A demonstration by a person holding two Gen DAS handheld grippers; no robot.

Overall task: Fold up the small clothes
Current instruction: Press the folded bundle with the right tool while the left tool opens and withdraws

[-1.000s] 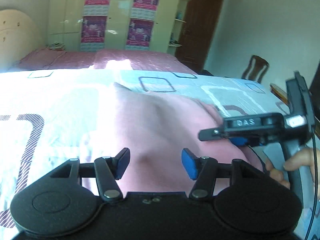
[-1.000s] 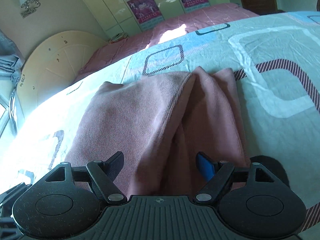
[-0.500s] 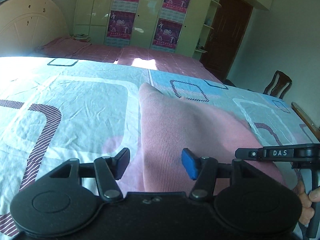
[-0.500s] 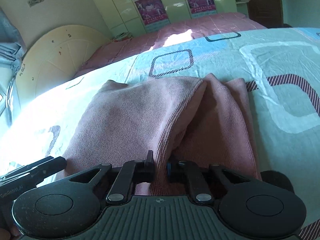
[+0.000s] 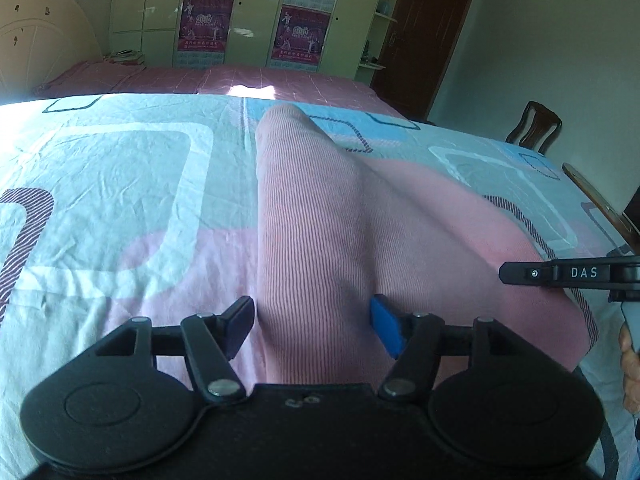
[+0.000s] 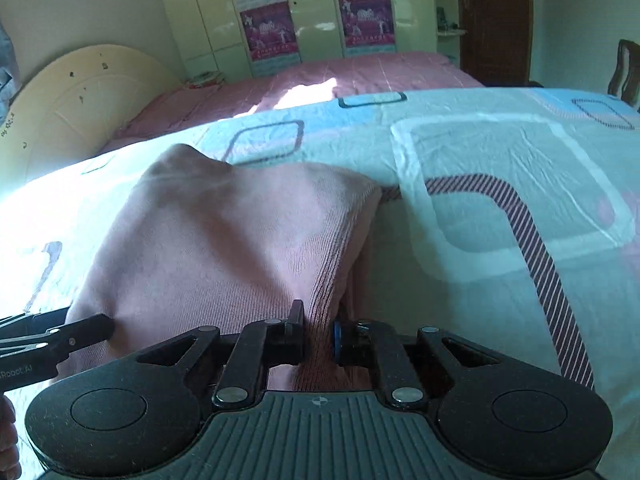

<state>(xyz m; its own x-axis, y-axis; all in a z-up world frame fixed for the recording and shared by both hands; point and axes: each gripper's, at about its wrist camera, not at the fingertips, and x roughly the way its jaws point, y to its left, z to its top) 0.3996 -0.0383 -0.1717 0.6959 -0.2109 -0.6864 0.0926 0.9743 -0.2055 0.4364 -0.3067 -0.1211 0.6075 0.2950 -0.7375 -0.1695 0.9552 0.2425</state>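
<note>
Right wrist view: my right gripper (image 6: 318,330) pinches a raised ridge of the pink garment (image 6: 224,248), ready to carry the fold. On the patterned bedsheet (image 5: 120,184), my left gripper (image 5: 312,326) has just widened, straddling the hem at six o'clock without pressing.

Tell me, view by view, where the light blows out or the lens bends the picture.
Left wrist view: sunlight washes out the bedsheet at its left edge, fisheye curves the wardrobe, and the pink garment stays sharp. Right wrist view: glare bleaches the sheet's lower left, a sun patch burns on the pink bedspread, and the corners vignette dark.
</note>
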